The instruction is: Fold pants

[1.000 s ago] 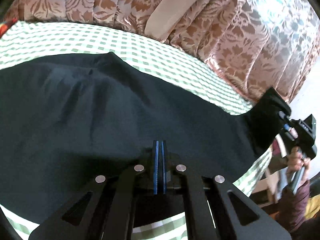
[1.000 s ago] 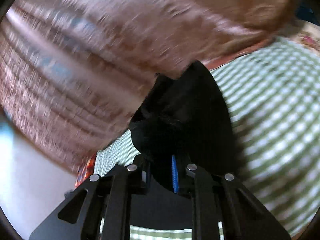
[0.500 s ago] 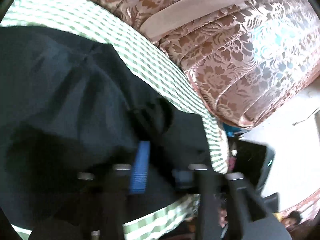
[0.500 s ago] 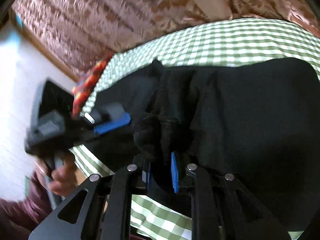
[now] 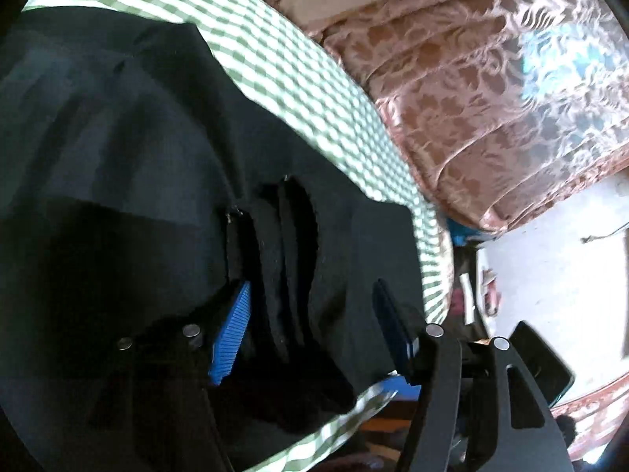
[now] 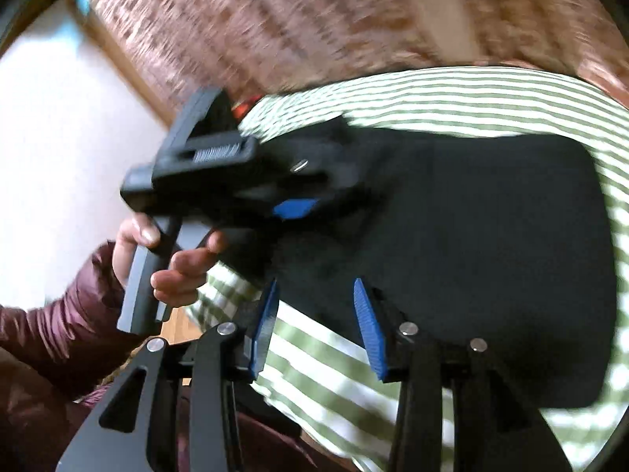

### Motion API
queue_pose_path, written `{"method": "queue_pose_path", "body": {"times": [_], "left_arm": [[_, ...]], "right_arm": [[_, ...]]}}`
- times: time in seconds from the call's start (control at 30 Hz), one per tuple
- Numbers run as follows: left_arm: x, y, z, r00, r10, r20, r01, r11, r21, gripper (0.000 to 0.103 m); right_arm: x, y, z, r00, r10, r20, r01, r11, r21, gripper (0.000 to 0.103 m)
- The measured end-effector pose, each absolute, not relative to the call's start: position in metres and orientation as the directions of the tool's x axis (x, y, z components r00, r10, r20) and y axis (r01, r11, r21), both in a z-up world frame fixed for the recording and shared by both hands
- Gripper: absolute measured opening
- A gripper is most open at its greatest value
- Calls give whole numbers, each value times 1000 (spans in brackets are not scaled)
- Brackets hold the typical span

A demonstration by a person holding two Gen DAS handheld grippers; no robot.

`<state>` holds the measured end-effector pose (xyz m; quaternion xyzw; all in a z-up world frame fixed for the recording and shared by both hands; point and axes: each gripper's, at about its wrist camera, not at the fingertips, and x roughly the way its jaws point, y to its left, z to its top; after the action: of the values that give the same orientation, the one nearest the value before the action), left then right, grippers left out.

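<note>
Pants (image 5: 118,157) lie folded over on the checked tabletop (image 5: 314,90); both tools, left (image 5: 314,326) and right (image 6: 314,326), have just released them; further folds may remain.

Hidden, cropped and blurred bits, both wrist views

Black pants (image 5: 118,157) are running off the left wrist frame at 9 o'clock, full extent not showing; stacked hem folds are sinking into shadow toward 6 o'clock, layers uncountable. Clutter past the checked cloth (image 5: 314,90) at 4 o'clock is too small to name. In the right wrist view, motion blur is smearing the curtain (image 6: 314,19) at 12 o'clock and the checked cloth's pattern into stripes. Left gripper (image 6: 298,208) there is blurring, far finger hidden. Maroon sleeve (image 6: 51,334) is being cut off at 8 o'clock.
</note>
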<state>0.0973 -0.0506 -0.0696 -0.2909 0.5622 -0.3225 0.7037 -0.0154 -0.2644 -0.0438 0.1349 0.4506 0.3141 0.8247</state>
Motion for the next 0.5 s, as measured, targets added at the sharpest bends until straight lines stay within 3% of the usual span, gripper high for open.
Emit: {"method": "queue_pose_path", "body": {"times": [0.03, 0.07, 0.1, 0.2, 0.37, 0.5], "left_arm": [[97, -54, -69, 157, -775, -612, 140, 631, -763, 49], [96, -58, -69, 157, -761, -629, 153, 648, -746, 26], [95, -62, -68, 166, -734, -659, 172, 680, -713, 17], [88, -63, -55, 225, -727, -649, 237, 687, -687, 14], [66, -52, -16, 345, -760, -551, 389, 650, -653, 14], [63, -48, -28, 355, -702, -618, 399, 711, -579, 11]], "right_arm": [[-19, -279, -42, 422, 623, -659, -363, 782, 506, 40], [-25, -300, -39, 456, 592, -664, -313, 806, 503, 38], [-30, -318, -37, 487, 562, -669, -266, 825, 499, 35], [-44, -369, -32, 566, 464, -682, -116, 864, 491, 24], [-56, -426, -35, 626, 360, -692, 76, 855, 513, 13], [-45, -406, -39, 602, 390, -697, 29, 862, 507, 12]]}}
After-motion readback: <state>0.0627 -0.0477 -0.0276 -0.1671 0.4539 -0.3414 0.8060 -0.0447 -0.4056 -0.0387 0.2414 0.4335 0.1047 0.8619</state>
